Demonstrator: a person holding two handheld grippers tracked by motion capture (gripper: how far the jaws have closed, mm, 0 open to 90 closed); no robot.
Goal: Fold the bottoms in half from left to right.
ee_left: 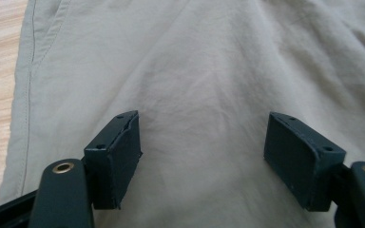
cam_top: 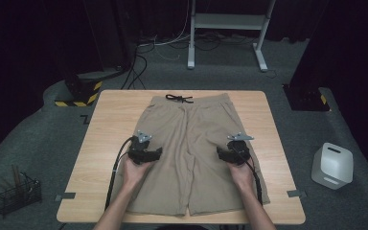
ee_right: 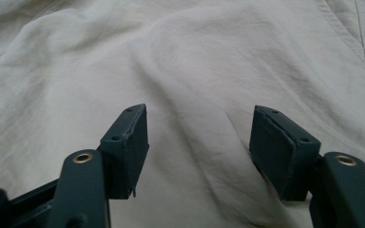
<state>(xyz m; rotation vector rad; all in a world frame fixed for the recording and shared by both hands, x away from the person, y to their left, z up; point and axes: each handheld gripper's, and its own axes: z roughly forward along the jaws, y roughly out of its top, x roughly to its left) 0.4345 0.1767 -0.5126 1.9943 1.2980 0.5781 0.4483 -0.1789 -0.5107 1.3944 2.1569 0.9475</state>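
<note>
**Both Grippers Open Over the Shorts**

The beige shorts (cam_top: 196, 153) lie flat on the wooden table (cam_top: 105, 143), waistband at the far edge, leg hems at the near edge. A black drawstring (cam_top: 178, 98) lies knotted at the waistband centre.

My left gripper (cam_top: 149, 152) sits over the left leg of the shorts. In the left gripper view, its jaws stand wide apart with bare, lightly wrinkled fabric (ee_left: 204, 114) between them; nothing is clamped. A side seam and a strip of table (ee_left: 0, 71) run along that view's left edge.

My right gripper (cam_top: 230, 153) sits over the right leg, level with the left one and well apart from it. In the right gripper view, its jaws are likewise spread, with only creased fabric (ee_right: 199, 95) between them. A stitched seam crosses the upper right corner.

Surroundings: a wire basket (cam_top: 18, 195) stands on the floor to the left, a white container (cam_top: 332, 165) on the floor to the right, and a white frame (cam_top: 227, 28) with loose cables beyond the table. Nothing lies between either gripper and the fabric.
</note>
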